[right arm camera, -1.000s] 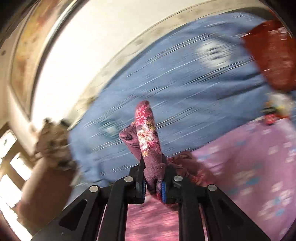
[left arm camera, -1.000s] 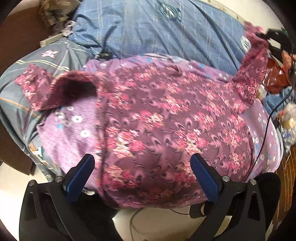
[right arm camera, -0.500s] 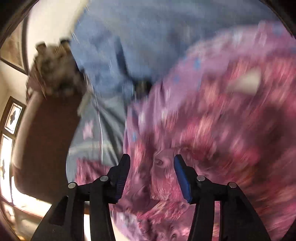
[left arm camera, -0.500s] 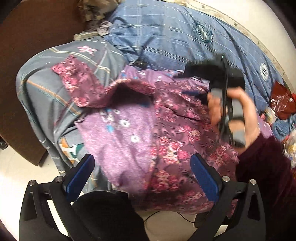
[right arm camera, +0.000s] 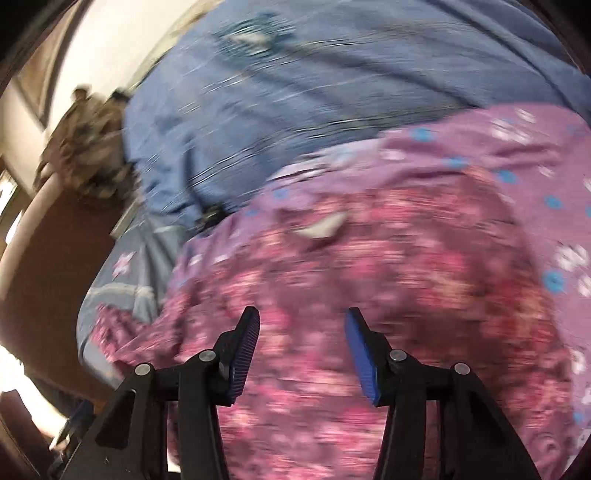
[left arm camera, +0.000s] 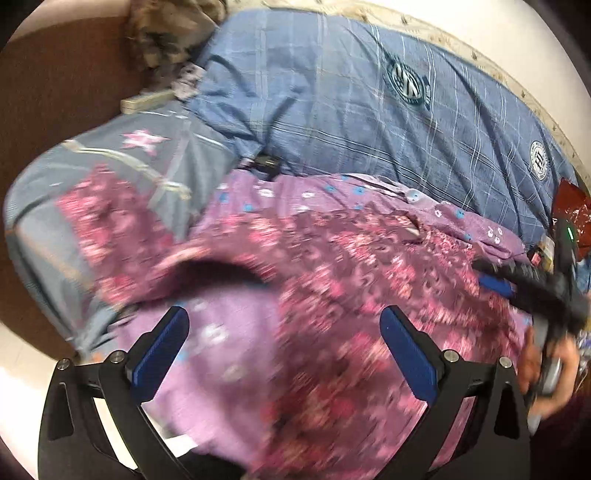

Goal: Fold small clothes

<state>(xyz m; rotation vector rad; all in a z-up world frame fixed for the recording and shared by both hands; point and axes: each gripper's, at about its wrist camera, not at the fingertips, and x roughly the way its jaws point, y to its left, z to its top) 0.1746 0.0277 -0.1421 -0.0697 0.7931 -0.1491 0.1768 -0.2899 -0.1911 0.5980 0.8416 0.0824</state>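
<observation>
A maroon floral top (left arm camera: 351,280) lies spread on the bed over a lilac flowered cloth (left arm camera: 229,347). One sleeve (left arm camera: 107,225) reaches out to the left; the other side is folded in. My left gripper (left arm camera: 284,332) is open and empty above the top's near hem. My right gripper (right arm camera: 302,332) is open and empty over the top (right arm camera: 369,295); it also shows at the right of the left wrist view (left arm camera: 532,284), held in a hand. Both views are blurred.
A blue checked quilt (left arm camera: 369,110) lies behind the top, and a grey star-print sheet (left arm camera: 140,155) at the left. A brown headboard (left arm camera: 55,92) and crumpled camouflage cloth (left arm camera: 170,33) are at the far left. A red packet (left arm camera: 570,210) lies at the right.
My right gripper carried the right sleeve across the top, let it go and opened, then drew back to the right. My left gripper stayed open and shifted a little.
</observation>
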